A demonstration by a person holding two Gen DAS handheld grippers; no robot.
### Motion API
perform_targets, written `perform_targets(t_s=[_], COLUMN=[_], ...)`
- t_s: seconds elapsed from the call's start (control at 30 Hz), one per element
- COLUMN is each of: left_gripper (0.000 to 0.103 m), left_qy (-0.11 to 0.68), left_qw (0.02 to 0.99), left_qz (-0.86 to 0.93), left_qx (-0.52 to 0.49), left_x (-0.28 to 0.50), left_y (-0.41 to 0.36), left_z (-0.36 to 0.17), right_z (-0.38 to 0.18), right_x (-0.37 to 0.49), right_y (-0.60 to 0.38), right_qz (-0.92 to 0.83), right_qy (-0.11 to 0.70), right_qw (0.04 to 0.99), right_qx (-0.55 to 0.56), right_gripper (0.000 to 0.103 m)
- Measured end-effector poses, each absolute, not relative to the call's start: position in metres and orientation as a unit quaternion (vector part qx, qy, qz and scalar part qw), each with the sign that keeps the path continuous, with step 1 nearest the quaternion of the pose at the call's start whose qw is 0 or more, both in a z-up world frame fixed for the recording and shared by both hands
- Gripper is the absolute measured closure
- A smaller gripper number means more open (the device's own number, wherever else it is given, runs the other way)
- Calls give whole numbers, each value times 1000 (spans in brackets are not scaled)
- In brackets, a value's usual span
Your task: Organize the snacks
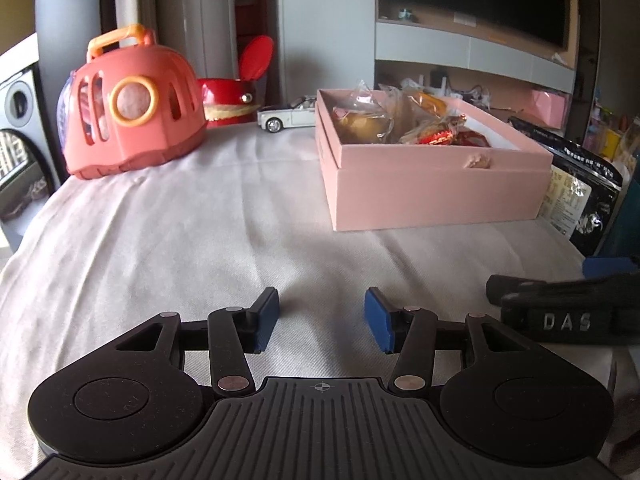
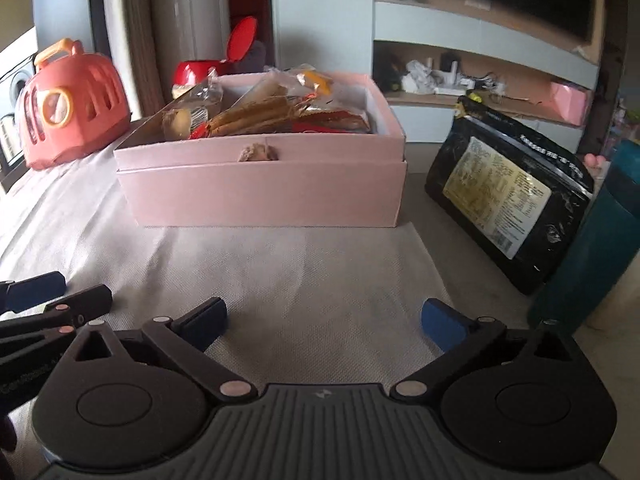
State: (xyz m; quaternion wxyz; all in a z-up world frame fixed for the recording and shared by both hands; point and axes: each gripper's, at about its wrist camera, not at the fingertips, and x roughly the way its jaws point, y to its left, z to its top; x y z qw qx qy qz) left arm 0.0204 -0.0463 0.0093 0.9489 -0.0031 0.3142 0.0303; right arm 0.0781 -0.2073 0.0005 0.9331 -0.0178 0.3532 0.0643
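Left claw [image 1: 322, 320]: blue-padded jaws partly apart, nothing between them, hovering low over the white cloth-covered worktop [image 1: 160, 240]. Right claw [image 2: 324, 322]: jaws spread wide, empty, same cloth under it. The two claws sit side by side; the right claw's black linkage shows at the right edge of the left wrist view, and the left claw's fingers at the left edge of the right wrist view. Pink rectangular cardboard box [image 2: 260, 196] stands on the worktop straight ahead of the right claw, ahead and to the right of the left claw, well apart from both. Clear-wrapped snacks [image 2: 280, 116] are piled inside it, some poking above the rim. Black glossy snack bag with pale label [image 2: 504, 200] is ahead-right of the right claw, just beside the box, leaning tilted. Dark teal cylindrical container [image 2: 592, 248] is at far right, touching or just beside the bag; cannot tell which. Coral plastic toy carrier with orange handle [image 1: 128, 108] is ahead-left of the left claw. Red rounded toy with upright ear [image 1: 236, 92] and white toy car [image 1: 288, 116] sit behind, between carrier and box.
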Motion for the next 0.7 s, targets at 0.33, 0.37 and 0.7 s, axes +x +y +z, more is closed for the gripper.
perform_targets(t_s=[0.33,0.37,0.7], left_gripper=[50,50,50], left_qy=[314,315,315], left_qw=[949,949,949], left_qz=[24,24,23], left_qx=[-3,-2,-5], left_x=[22,23,23], left_y=[-46,-46,-46], left_z=[9,9,9], right_z=[-2,-2,-3], right_x=[81,81,82], right_y=[-207,-206,-205], right_qz=[70,71,75], right_qy=[345,344,343], right_qw=[936,936,936], right_qx=[-18,-20,-21], right_gripper=[0,0,0])
